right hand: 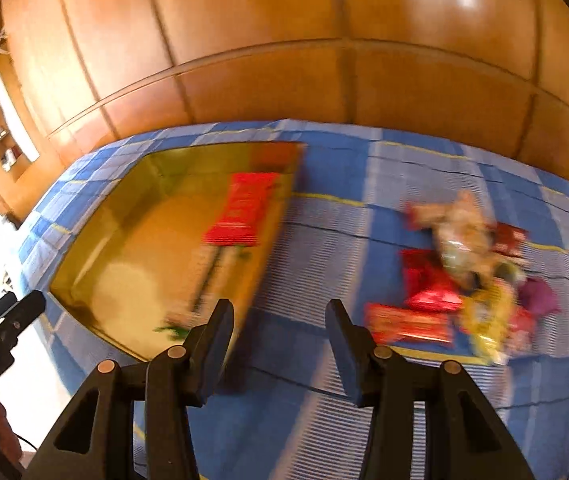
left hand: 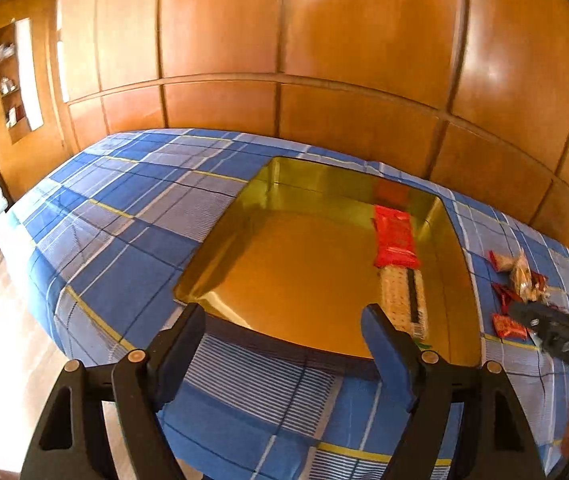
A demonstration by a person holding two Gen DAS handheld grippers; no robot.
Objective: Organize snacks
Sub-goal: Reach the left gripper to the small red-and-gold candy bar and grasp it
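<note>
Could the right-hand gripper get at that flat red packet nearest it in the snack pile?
Probably yes. The right gripper is open and empty, and the flat red packet lies at the pile's near edge on the blue checked cloth, with nothing between them, though the view is blurred.

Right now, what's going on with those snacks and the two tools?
Left tool open, empty, over gold tray. Right tool open, empty. Red packet, cracker pack in tray; loose snack pile on bed. Nothing blocking.
</note>
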